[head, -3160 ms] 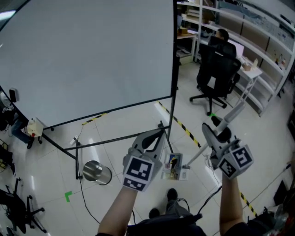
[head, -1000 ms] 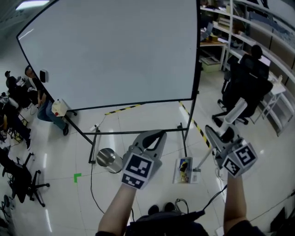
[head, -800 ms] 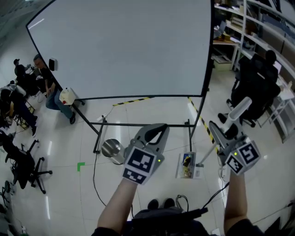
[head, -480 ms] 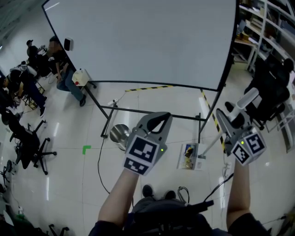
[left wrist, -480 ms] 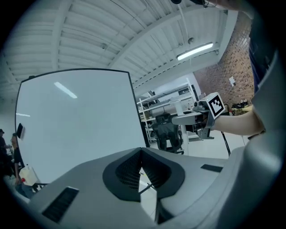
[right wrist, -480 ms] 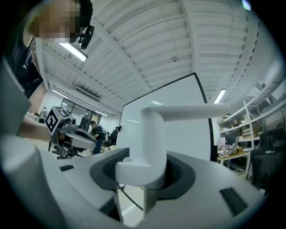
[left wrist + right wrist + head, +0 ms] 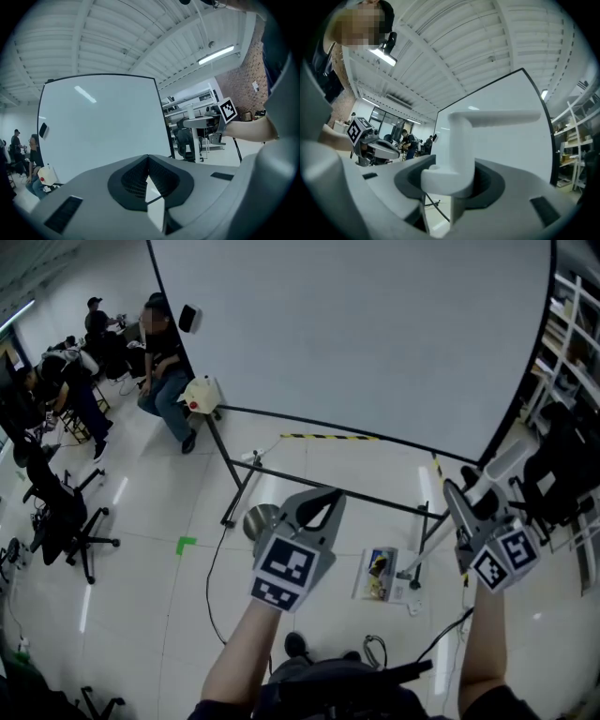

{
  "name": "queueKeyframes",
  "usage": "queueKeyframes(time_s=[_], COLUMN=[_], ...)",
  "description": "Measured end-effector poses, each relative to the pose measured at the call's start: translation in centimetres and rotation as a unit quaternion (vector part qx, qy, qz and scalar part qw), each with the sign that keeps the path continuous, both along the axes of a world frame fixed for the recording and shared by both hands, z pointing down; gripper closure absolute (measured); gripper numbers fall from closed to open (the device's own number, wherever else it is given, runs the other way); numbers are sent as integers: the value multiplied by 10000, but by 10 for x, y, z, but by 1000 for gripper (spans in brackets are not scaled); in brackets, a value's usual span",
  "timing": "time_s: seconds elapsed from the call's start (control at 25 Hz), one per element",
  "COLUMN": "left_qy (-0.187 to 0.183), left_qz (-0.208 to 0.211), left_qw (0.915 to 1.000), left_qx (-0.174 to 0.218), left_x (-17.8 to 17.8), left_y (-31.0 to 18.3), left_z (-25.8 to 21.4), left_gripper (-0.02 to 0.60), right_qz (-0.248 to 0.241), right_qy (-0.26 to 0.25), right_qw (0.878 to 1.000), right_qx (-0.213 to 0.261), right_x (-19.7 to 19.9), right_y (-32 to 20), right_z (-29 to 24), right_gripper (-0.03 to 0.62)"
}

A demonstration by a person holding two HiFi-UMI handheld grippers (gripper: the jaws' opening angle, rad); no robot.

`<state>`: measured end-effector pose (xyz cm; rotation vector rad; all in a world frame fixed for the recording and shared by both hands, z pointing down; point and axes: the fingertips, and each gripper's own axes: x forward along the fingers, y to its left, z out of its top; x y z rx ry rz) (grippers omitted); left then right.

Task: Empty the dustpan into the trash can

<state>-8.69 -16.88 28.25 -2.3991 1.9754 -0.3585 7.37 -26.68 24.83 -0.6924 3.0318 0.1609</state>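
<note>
- My right tongs (image 7: pixel 469 496) are clamped on the dustpan's white handle (image 7: pixel 507 462). In the right gripper view its bent grip rises from between the jaws, with both pads pressed against it.
- The handle's top end sticks up and out past the tips of the right tongs. Its thin pole slants down and away toward my left tongs.
- The dustpan (image 7: pixel 380 576) hangs at the bottom of that pole, low down between my two tongs and nearer the right pair. Yellow and dark scraps lie in it. I cannot tell whether it touches the floor.
- My left tongs (image 7: pixel 328 499) hold nothing. In the left gripper view the pads meet at the tips, leaving only a thin wedge of gap further back.
- The trash can (image 7: pixel 260 519), a shiny metal one, stands on the floor under my left tongs and peeks out on their left side. It is well apart from the dustpan.
- A big white projection screen (image 7: pixel 375 334) on a black stand fills the space beyond both tongs.
- A green tape mark (image 7: pixel 186 544) lies on the floor left of the left tongs, past the trash can.
- Far off to the left, seated people (image 7: pixel 164 371) and an office chair (image 7: pixel 61 521) are in view.
- A black cable (image 7: pixel 214 587) runs across the floor below the left tongs.
</note>
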Motion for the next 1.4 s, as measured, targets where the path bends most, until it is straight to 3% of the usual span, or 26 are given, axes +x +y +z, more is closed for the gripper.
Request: queueKeyframes(time_s=[0.68, 1.08, 1.4], left_qy=[168, 338, 355], left_qz=[-531, -1065, -1527], left_qw=[9984, 9937, 9876], left_qx=[54, 57, -99], left_x=[-200, -281, -344], left_y=[64, 89, 84], left_z=[4, 13, 26], left_gripper=[583, 583, 583], right_qz=[-406, -993, -1485], right_qy=[-67, 27, -40], right_qw=[9991, 9950, 9889], right_qx=[50, 44, -36], right_x=[-197, -295, -366], right_y=[27, 38, 17], right_z=[-12, -14, -11], right_gripper=[393, 391, 391])
